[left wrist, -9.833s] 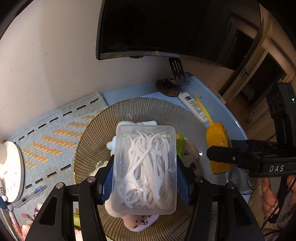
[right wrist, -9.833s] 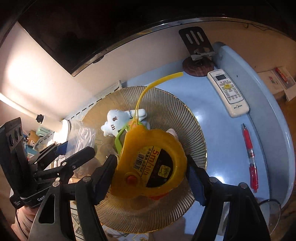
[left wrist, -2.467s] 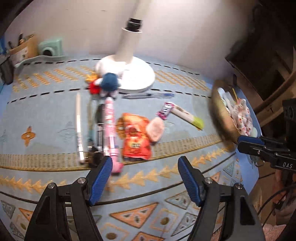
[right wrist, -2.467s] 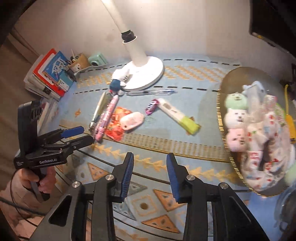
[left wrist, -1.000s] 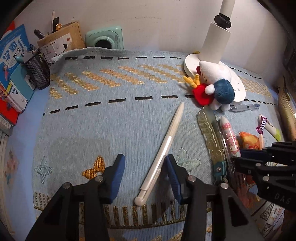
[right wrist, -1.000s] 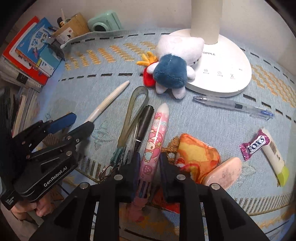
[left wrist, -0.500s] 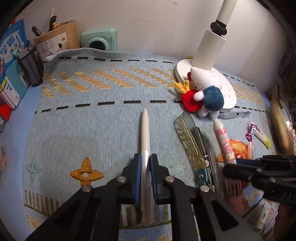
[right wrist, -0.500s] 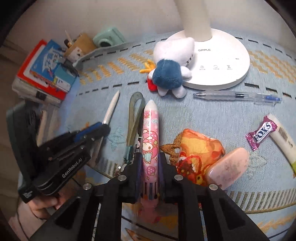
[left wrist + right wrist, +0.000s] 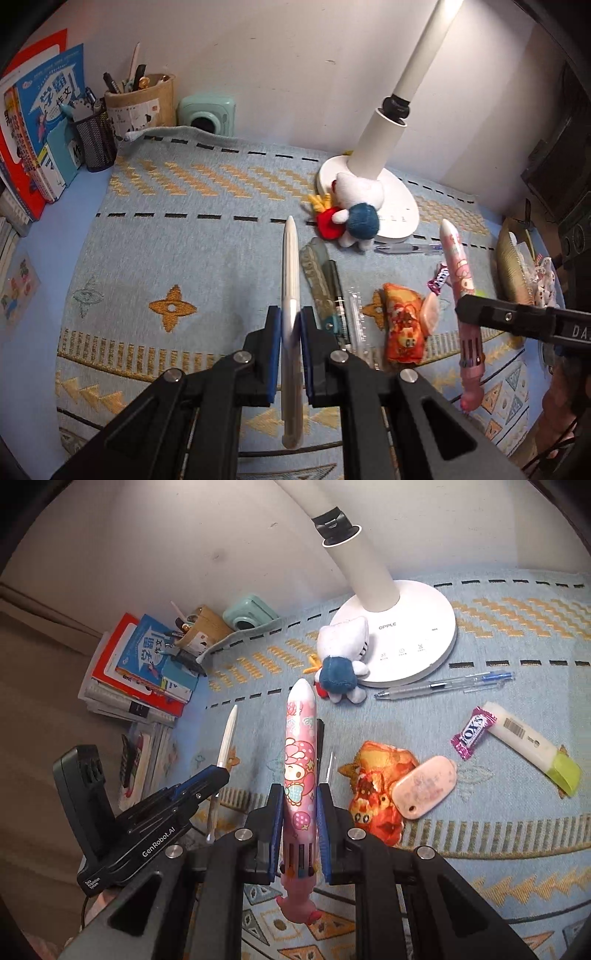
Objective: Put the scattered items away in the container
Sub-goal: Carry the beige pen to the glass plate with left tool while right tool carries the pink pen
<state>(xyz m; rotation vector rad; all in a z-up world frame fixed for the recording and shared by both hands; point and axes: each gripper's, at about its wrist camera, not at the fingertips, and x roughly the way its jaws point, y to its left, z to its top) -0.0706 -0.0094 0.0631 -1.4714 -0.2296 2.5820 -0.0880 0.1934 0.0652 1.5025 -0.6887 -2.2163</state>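
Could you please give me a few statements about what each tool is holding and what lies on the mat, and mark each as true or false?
1. The left tool is shut on a cream pen. True.
2. The right tool is open and holds nothing. False: it is shut on the pink cartoon multicolour pen.
3. The plush toy leans against the white lamp base. True.
4. The Fox's candy lies inside the pen cup. False: it lies on the blue mat, beside the white and green highlighter.
5. A clear ballpoint pen lies on the mat in front of the lamp base. True.
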